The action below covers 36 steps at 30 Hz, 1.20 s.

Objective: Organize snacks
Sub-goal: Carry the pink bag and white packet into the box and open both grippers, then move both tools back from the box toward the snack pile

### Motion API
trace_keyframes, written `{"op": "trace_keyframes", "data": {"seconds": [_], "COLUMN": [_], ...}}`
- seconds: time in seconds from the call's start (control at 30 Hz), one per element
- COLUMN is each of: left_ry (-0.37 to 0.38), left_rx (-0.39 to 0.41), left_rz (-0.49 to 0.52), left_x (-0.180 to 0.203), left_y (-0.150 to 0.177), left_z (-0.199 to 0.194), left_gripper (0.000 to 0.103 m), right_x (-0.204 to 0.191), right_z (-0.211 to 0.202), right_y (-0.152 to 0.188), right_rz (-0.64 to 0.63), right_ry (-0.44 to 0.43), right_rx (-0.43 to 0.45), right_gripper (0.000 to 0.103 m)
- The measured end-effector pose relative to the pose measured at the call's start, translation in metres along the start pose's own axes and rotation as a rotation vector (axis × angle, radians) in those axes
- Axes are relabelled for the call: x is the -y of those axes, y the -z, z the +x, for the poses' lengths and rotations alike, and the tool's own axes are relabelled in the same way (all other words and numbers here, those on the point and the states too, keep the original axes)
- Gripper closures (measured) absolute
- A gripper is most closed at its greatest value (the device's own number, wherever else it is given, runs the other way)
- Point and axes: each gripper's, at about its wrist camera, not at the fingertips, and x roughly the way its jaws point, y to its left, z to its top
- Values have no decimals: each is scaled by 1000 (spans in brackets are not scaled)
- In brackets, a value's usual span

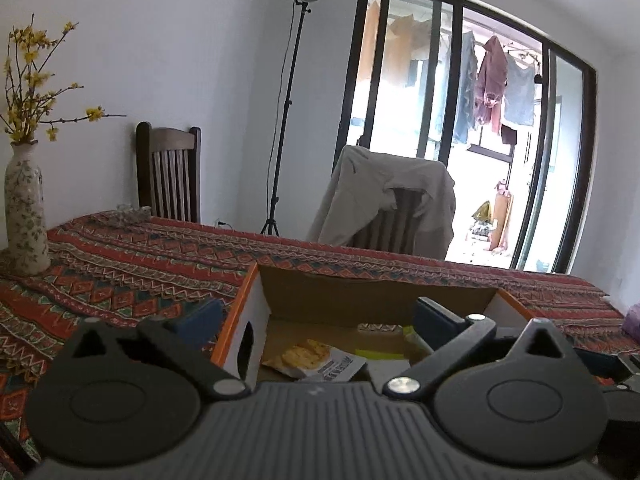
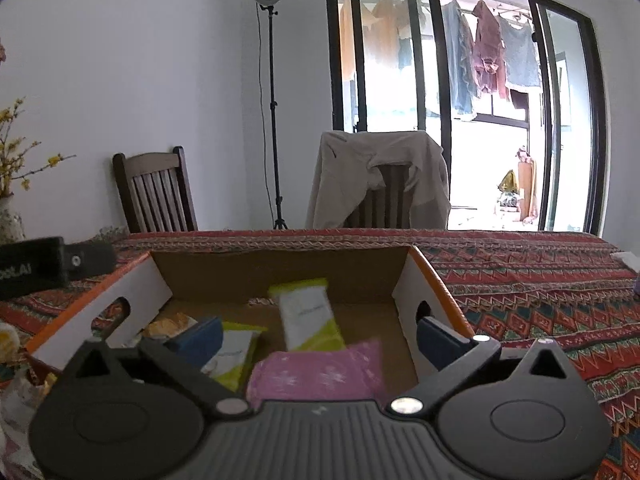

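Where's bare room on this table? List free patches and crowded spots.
Free: tablecloth right of the cardboard box, and the strip between box and chairs. Also between vase and box. Crowded: box floor, with yellow-green packets and pink packet.

1 box (image 2: 160,284), 2 yellow-green packets (image 2: 304,312), 1 pink packet (image 2: 320,372), 1 cracker packet (image 1: 308,356), 2 chairs (image 2: 156,192), 1 vase (image 1: 24,208).

The right gripper (image 2: 318,330) hangs over an open cardboard box (image 2: 280,268) on a patterned tablecloth (image 2: 540,292), its jaws spread wide with nothing pinched between them. Inside the box lie a pink packet (image 2: 320,372), a white-and-green packet (image 2: 308,314) leaning up, another green packet (image 2: 234,354) and a yellow snack bag (image 2: 172,326). The other gripper (image 2: 52,262) shows at the left edge.
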Motion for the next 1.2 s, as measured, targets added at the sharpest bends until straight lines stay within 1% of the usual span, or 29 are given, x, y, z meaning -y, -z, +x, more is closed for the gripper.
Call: {"op": "trace_keyframes", "data": {"seconds": [0.37, 0.83, 0.93, 1.07, 1.2], "left_ry": [18, 7, -4, 19, 28], "left_rx": [9, 28, 37, 50, 44], "left_rz": [-9, -7, -20, -15, -1], "left_x": [-1, 3, 5, 7, 5], "left_y": [0, 1, -5, -10, -9], "left_z": [-5, -7, -14, -29, -43], "left_gripper": [0, 0, 0, 0, 0], "right_x": [3, 6, 7, 7, 5], "right_z": [-1, -7, -10, -21, -37], "right_y": [0, -2, -5, -9, -13], "right_rz": [9, 22, 26, 32, 20], "right_ry": [10, 5, 11, 10, 17], "right_rx": [1, 22, 26, 39, 65], "right_gripper": [0, 0, 0, 0, 0]}}
